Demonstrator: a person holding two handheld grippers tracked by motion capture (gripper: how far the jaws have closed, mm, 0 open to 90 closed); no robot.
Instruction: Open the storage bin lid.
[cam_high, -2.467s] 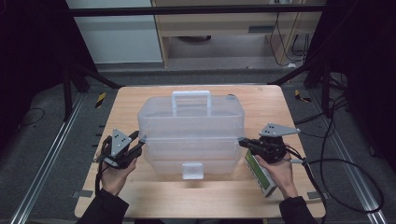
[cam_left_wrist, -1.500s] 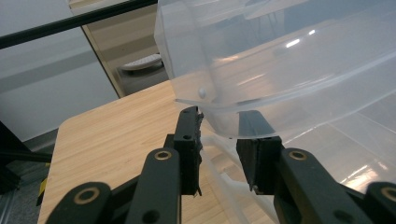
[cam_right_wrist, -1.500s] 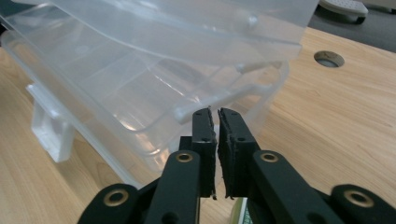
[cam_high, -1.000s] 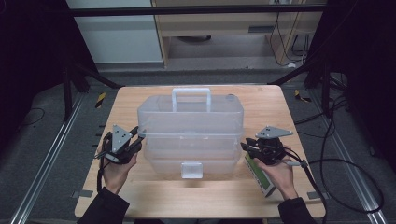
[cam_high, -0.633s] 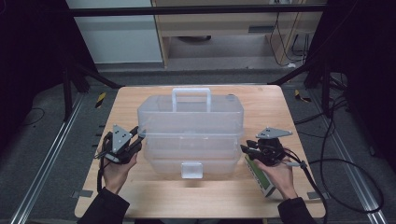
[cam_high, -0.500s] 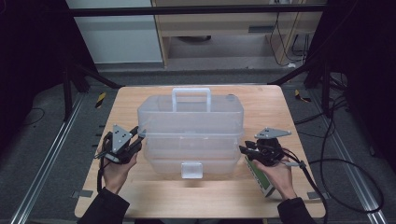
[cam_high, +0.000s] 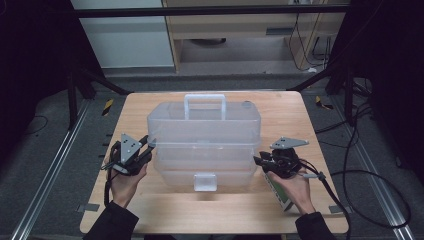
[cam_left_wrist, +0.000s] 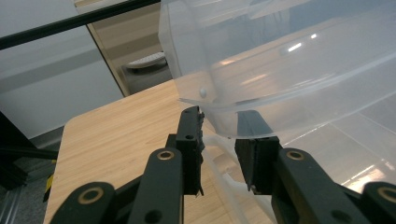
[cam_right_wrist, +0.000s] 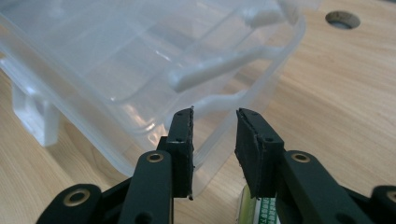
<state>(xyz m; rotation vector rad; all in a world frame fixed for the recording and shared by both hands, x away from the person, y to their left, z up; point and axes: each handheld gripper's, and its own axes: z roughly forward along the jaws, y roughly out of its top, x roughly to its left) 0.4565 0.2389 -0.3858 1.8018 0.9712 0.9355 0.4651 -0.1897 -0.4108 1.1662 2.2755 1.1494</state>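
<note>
High view shows the clear plastic toolbox (cam_high: 205, 145) at the middle of the wooden bench (cam_high: 300, 107), handle toward twelve o'clock, with the left gripper (cam_high: 148, 146) at its nine o'clock end and the right gripper (cam_high: 257, 161) at its four o'clock corner. Both pairs of jaws stand partly open astride the thin rim, not pressing on it, so I judge they should close evenly on both ends before any lift. The shell is smooth, glossy, translucent and round-cornered, likely slippery; a green-and-white carton (cam_high: 278, 189) lies under the right hand.
</note>
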